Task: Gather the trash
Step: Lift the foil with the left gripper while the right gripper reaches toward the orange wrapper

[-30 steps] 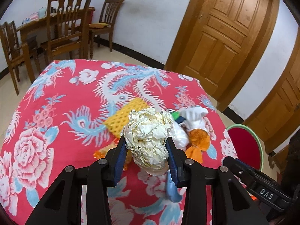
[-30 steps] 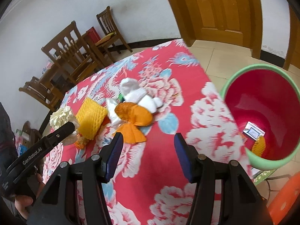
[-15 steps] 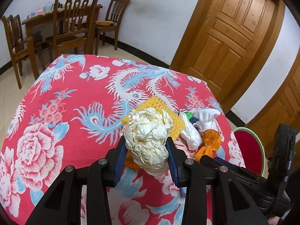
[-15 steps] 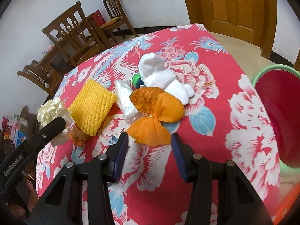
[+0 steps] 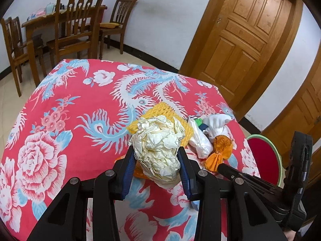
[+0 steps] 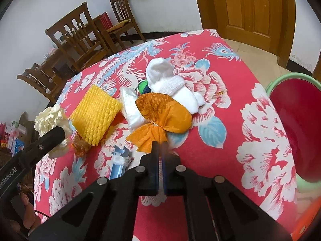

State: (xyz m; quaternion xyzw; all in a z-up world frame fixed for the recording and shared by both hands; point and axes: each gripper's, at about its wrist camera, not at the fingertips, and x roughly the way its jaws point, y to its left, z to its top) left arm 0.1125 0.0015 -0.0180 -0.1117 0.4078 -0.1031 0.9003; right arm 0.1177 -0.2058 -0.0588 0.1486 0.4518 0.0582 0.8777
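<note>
My left gripper (image 5: 156, 156) is shut on a crumpled cream paper ball (image 5: 158, 146) and holds it above the red flowered tablecloth (image 5: 60, 104). The ball also shows in the right wrist view (image 6: 50, 118). My right gripper (image 6: 159, 144) is shut on the tail of an orange wrapper (image 6: 164, 116). Beside the wrapper lie a yellow foam net (image 6: 96, 116), a clear plastic bag (image 6: 132, 108) and a white sock (image 6: 172, 84). The red bin with a green rim (image 6: 297, 128) stands off the table's right edge.
A small blue wrapper (image 6: 118, 160) and an orange crinkled wrapper (image 6: 80, 146) lie near the front of the table. Wooden chairs (image 5: 76, 24) and a table stand behind. A wooden door (image 5: 244, 40) is at the back right.
My right gripper moved in to the orange wrapper and closed its jaws on the tail. My left gripper kept hold of the paper ball and drew back slightly.
</note>
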